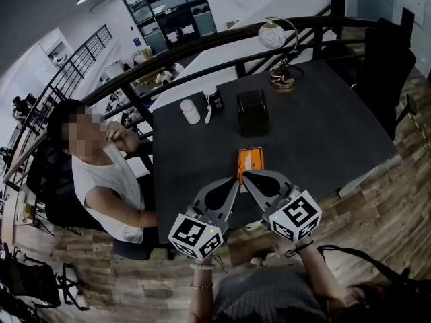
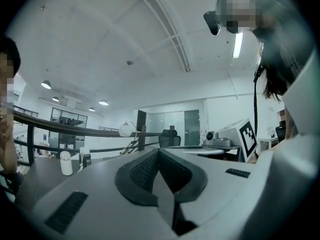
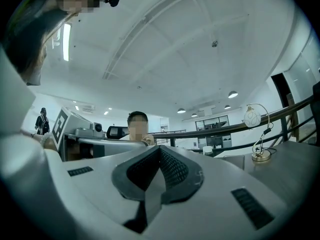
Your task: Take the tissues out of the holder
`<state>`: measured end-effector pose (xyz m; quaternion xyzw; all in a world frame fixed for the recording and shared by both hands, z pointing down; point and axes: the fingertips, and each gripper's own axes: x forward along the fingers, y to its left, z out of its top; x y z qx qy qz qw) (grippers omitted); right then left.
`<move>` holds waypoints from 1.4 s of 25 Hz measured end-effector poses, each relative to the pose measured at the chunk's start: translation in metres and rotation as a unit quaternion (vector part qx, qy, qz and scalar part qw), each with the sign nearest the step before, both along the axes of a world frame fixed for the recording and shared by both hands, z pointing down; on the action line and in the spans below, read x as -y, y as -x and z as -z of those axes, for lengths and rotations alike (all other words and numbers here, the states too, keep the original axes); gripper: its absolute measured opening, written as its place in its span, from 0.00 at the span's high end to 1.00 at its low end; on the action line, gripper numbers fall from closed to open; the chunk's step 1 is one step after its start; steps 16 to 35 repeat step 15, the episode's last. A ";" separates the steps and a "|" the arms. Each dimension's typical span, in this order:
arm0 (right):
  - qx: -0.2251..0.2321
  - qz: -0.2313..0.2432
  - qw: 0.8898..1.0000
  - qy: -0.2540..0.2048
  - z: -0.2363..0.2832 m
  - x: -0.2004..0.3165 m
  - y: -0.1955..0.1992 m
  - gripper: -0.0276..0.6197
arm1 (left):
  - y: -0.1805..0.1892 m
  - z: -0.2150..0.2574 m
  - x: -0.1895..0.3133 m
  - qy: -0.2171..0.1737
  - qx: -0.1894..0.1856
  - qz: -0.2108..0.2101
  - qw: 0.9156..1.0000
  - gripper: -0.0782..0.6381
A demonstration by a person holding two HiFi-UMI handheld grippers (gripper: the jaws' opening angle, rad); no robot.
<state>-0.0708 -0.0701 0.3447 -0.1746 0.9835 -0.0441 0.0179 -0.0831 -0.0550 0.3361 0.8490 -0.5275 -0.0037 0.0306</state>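
Note:
A black box-shaped tissue holder (image 1: 252, 111) stands on the dark table (image 1: 323, 140), past its middle. An orange flat packet (image 1: 250, 161) lies nearer me, just ahead of both gripper tips. My left gripper (image 1: 236, 180) and right gripper (image 1: 248, 175) sit side by side at the table's near edge, tips almost touching each other. Both are shut with nothing between the jaws. In the left gripper view the shut left gripper (image 2: 159, 151) tilts up toward the ceiling, and so does the right gripper (image 3: 159, 149) in its own view. Neither gripper view shows the holder or the packet.
A white bottle (image 1: 190, 111) and a small dark bottle (image 1: 215, 99) stand left of the holder. A brass lamp with a globe (image 1: 276, 42) is at the far edge by the black railing (image 1: 202, 46). A person (image 1: 101, 173) sits at the table's left side.

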 end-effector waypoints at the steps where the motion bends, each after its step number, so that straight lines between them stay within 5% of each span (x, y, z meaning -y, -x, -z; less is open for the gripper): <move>1: 0.000 -0.003 1.000 0.001 -0.001 0.000 -0.002 0.94 | -0.001 -0.001 0.000 0.001 0.000 -0.001 1.000 0.88; 35: 0.001 -0.017 1.000 0.002 -0.006 0.002 -0.009 0.94 | -0.007 -0.003 0.000 0.002 0.002 -0.007 1.000 0.88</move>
